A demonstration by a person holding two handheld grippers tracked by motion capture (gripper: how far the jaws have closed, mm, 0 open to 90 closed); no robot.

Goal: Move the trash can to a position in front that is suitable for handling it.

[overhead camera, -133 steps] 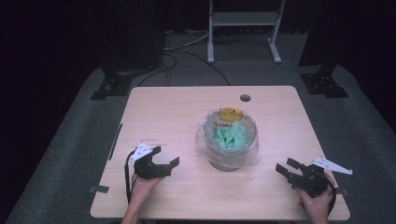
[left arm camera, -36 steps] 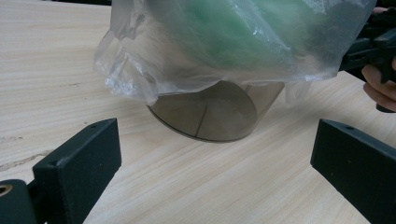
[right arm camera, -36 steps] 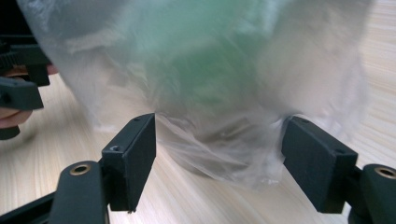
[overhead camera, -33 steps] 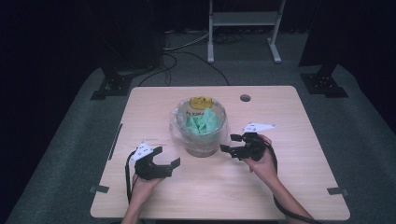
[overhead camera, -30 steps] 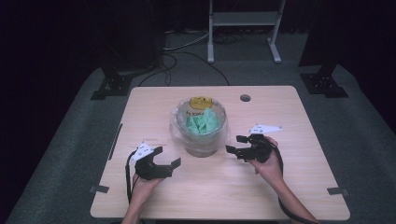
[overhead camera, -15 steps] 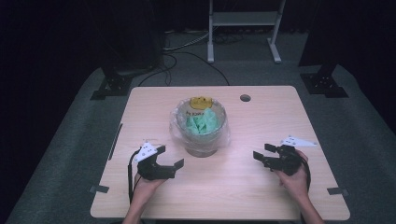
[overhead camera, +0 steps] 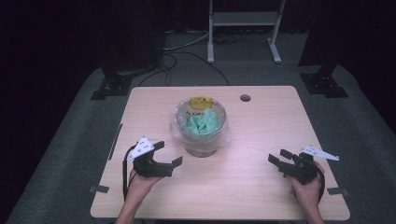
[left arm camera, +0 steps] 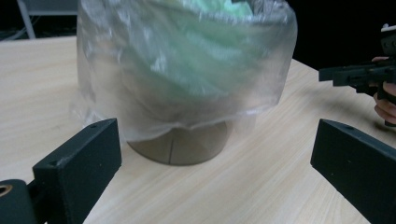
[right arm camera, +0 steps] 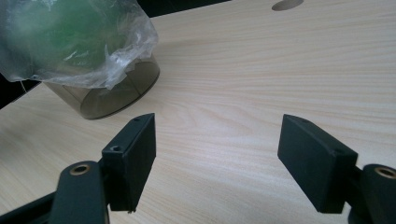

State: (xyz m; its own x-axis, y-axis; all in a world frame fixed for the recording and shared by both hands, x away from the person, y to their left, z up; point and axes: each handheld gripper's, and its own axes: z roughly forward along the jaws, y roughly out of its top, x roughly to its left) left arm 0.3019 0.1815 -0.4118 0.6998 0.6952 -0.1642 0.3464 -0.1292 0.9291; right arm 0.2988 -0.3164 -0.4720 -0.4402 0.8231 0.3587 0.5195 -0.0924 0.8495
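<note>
**High view: two spread grippers flank a lined bin**

High view: pale wooden table (overhead camera: 261, 135) on grey carpet. Near its centre, a round, smoky translucent bin (overhead camera: 201, 133) lined with a clear plastic bag (overhead camera: 223, 135), holding crumpled green paper (overhead camera: 201, 123) and a yellow scrap (overhead camera: 201, 101) at the far rim.

Left gripper (overhead camera: 169, 154), black, held in the left hand (overhead camera: 140, 179) near the front edge, just left of the bin, not touching it; jaws spread wide.

Right gripper (overhead camera: 275, 157), in the right hand (overhead camera: 306, 189) toward the front right corner, well apart from the bin; jaws likewise wide, nothing between them.

Left gripper view: bag hanging loose over the bin wall, bin base bare on the wood, right gripper at the far right edge.

Round cable hole (overhead camera: 245, 98) near the table's far edge.
</note>
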